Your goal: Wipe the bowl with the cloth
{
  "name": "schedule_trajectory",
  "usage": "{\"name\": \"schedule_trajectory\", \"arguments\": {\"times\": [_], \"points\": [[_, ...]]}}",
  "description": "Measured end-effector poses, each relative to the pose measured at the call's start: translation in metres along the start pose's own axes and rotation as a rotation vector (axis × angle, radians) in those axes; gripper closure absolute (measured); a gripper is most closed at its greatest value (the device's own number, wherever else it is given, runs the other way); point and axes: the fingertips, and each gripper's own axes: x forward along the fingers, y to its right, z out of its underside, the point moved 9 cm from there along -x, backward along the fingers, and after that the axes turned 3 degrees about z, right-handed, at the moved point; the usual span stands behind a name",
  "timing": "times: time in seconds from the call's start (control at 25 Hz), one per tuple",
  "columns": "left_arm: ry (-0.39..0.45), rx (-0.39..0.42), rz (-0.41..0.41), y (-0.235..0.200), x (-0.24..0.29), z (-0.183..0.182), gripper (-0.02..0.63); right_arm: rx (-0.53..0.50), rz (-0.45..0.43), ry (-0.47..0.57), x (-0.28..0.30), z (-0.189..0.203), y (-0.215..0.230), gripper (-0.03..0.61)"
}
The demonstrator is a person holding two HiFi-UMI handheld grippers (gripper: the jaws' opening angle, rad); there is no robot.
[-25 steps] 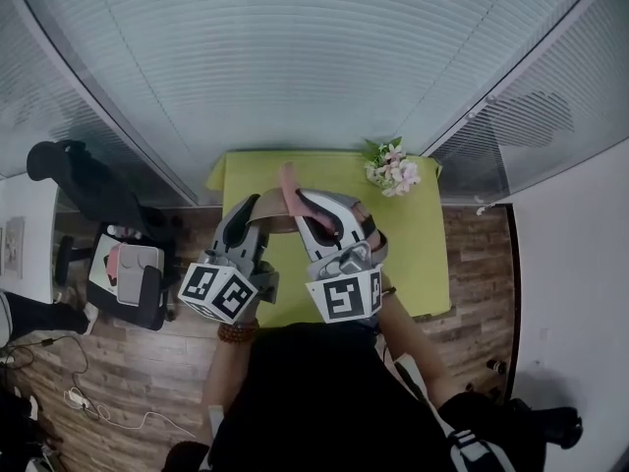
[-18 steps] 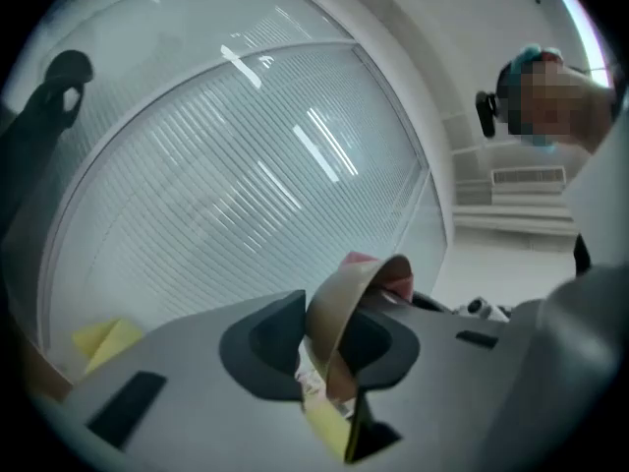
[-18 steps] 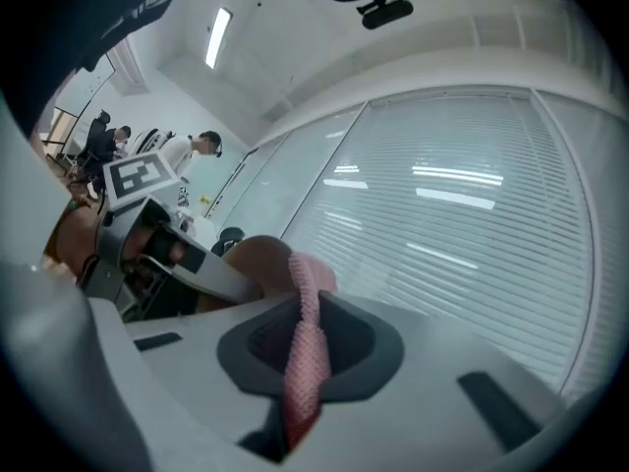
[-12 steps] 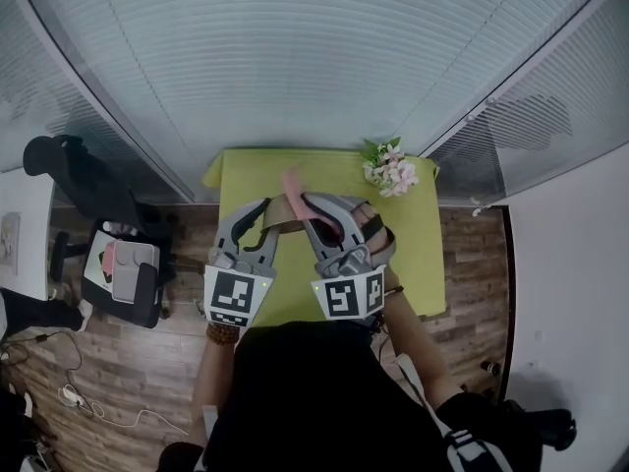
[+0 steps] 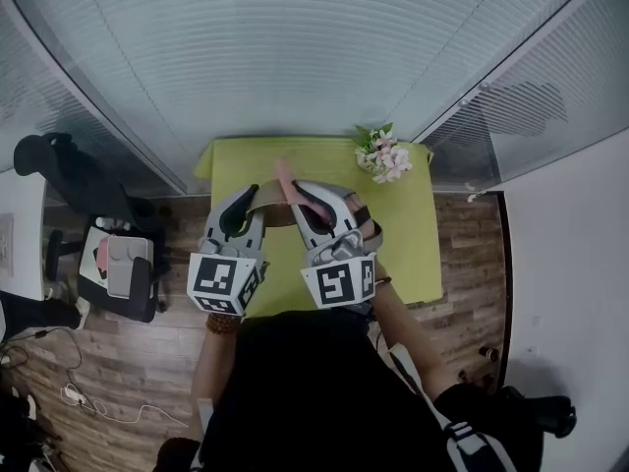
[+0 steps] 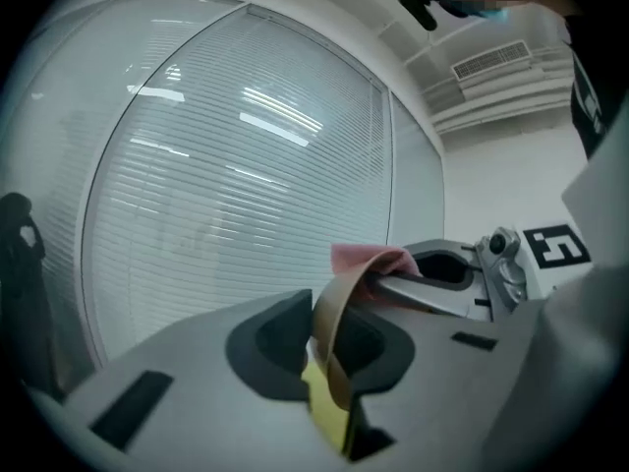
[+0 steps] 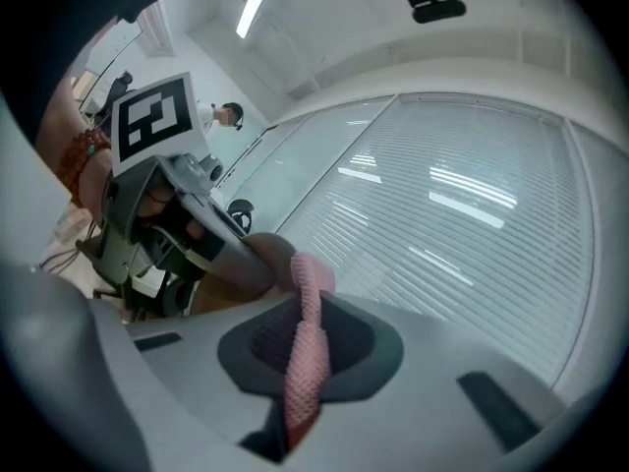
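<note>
A tan bowl (image 5: 267, 205) is held on edge above the green table (image 5: 413, 254). My left gripper (image 5: 246, 205) pinches its rim. In the left gripper view the bowl's thin rim (image 6: 327, 347) runs between the dark pads (image 6: 270, 347) of the left gripper (image 6: 329, 352), whose jaws have just been closing on it. My right gripper (image 5: 313, 203) is shut on a pink cloth (image 5: 287, 180), which rests against the bowl. In the right gripper view the pink cloth (image 7: 300, 352) sits clamped in the right gripper (image 7: 300, 362), with the bowl (image 7: 251, 264) just beyond.
A small bunch of pink and white flowers (image 5: 383, 160) stands at the table's far right corner. A black office chair (image 5: 118, 273) with things on it stands on the wooden floor at the left. Glass walls with blinds (image 5: 295, 57) close off the far side.
The left gripper has rolled so its marker cube faces squarely up. Its jaws stood wider half a second ago and now close on the bowl's rim. Both hands sit slightly lower.
</note>
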Motion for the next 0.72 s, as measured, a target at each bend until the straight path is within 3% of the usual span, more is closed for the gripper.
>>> {"name": "schedule_trajectory", "arguments": {"times": [0.16, 0.32, 0.4, 0.44, 0.52, 0.64, 0.68, 0.72], "points": [[0.056, -0.045, 0.009, 0.003, -0.005, 0.002, 0.575, 0.153, 0.02, -0.009, -0.007, 0.004, 0.0, 0.563], [0.172, -0.185, -0.001, 0.003, -0.012, 0.005, 0.57, 0.233, 0.05, 0.016, -0.012, 0.004, 0.002, 0.563], [0.169, -0.232, -0.006, 0.002, -0.009, 0.012, 0.565, 0.243, 0.049, -0.006, -0.011, 0.006, 0.002, 0.563], [0.134, -0.216, 0.003, 0.002, -0.006, 0.016, 0.559, 0.207, 0.048, -0.023, -0.01, 0.009, 0.001, 0.563], [0.036, -0.079, 0.016, 0.005, 0.0, 0.021, 0.557, 0.057, 0.048, -0.046, -0.011, 0.014, -0.003, 0.563], [-0.069, 0.291, -0.055, 0.021, 0.004, 0.016, 0.548, -0.158, 0.037, -0.037, -0.012, 0.011, -0.01, 0.563], [-0.088, 0.381, -0.082, 0.025, 0.004, 0.015, 0.559, -0.197, 0.038, -0.032, -0.012, 0.008, -0.012, 0.563], [-0.095, 0.417, -0.098, 0.028, 0.004, 0.014, 0.581, -0.222, 0.04, -0.028, -0.012, 0.006, -0.013, 0.563]]}}
